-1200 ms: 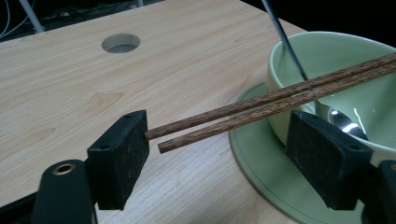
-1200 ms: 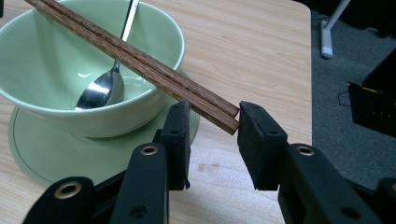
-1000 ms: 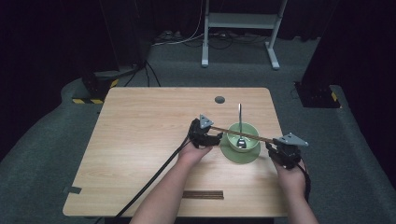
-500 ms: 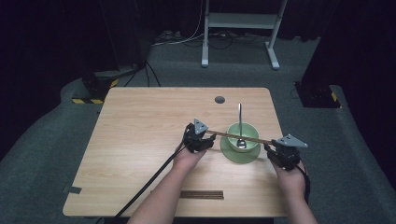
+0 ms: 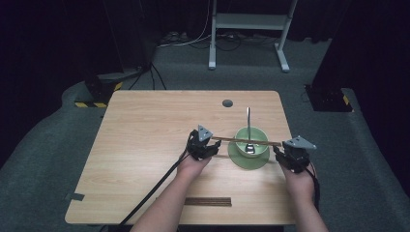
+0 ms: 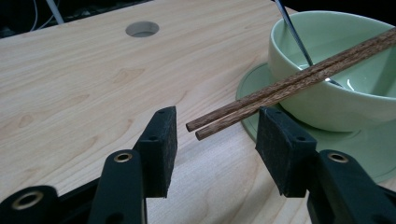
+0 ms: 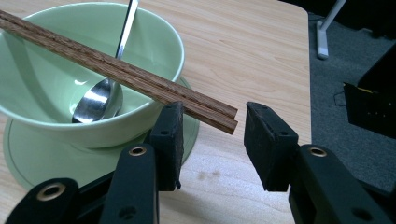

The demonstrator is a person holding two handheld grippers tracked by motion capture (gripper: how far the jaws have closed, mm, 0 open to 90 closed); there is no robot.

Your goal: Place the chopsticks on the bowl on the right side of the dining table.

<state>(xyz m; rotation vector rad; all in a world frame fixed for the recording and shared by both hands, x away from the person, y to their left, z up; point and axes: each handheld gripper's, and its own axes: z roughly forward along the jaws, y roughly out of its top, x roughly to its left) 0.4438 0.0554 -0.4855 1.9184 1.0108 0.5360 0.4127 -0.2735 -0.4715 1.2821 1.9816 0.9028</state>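
Note:
A pair of brown wooden chopsticks [image 5: 246, 141] lies across the rim of a green bowl [image 5: 256, 133] that stands on a green saucer [image 5: 241, 162]. A metal spoon [image 5: 248, 121] rests in the bowl. My left gripper [image 5: 213, 145] is at the chopsticks' left end. Its jaws have just been closing, and the tips [image 6: 198, 128] lie between the pads without being pinched. My right gripper [image 5: 278, 152] is at the other end. Its jaws have just been opening, with that end [image 7: 219, 116] loose between them, close to one pad.
A second pair of chopsticks [image 5: 208, 201] lies near the table's front edge. A round hole [image 5: 227, 103] is in the tabletop behind the bowl. The right gripper is close to the table's right edge. A white desk frame [image 5: 249, 21] stands on the floor beyond.
My left gripper has shifted slightly left and toward me along the chopsticks' end. The right hand and the bowl have not moved.

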